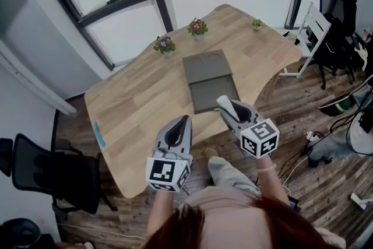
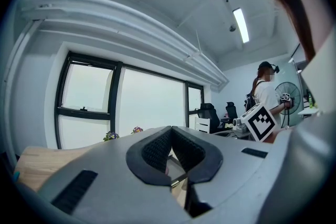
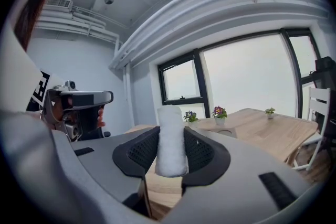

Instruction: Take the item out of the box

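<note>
Wood grain is running across a pale table (image 1: 145, 102) with wavy, rounded edges. A flat grey box (image 1: 205, 70) is lying open near the middle, reaching toward the near edge. Its two matte rectangular halves are spread side by side, and the far half is showing shallow rounded recesses.

The right gripper (image 3: 170, 132) is clenching a white roll (image 3: 170, 113), a fuzzy, soft-looking cylinder. The roll is standing upright between the ribbed black pads (image 3: 140, 152) and poking above them. It is sitting outside the box and clear of the table top. In the head view it is overlapping the box's near right corner.

The left gripper (image 2: 171, 129) is hanging beside it, over the near edge. Its jaws are pressing together at the tips with nothing between them. Both grippers are wearing smooth grey shells and marker cubes.

Three small flower pots (image 1: 165, 45) are lining the far edge, with purple blooms on two. A thin blue strip (image 1: 99, 134) is lying by the left edge.
</note>
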Demonstrator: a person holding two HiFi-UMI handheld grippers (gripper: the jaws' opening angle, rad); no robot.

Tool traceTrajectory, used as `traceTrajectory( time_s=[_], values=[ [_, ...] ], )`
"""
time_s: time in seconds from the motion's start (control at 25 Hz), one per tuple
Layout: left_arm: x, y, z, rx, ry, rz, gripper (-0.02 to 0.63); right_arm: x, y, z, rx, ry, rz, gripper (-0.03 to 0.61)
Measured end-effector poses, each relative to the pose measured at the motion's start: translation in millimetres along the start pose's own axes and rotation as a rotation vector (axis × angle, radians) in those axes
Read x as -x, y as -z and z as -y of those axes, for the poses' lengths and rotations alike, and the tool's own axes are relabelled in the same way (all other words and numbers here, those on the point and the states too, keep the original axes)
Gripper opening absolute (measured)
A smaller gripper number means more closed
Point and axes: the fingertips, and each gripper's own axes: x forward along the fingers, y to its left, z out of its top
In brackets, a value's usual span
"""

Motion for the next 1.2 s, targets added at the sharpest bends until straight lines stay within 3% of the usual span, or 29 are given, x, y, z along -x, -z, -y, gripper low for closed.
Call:
traceTrajectory(
  time_s=[1.2],
  values=[
    [57,-14,35,-0.037,-0.033,0.048,0.002,73,-38,-42,0.133,0.045,0.131,0.13]
  ],
)
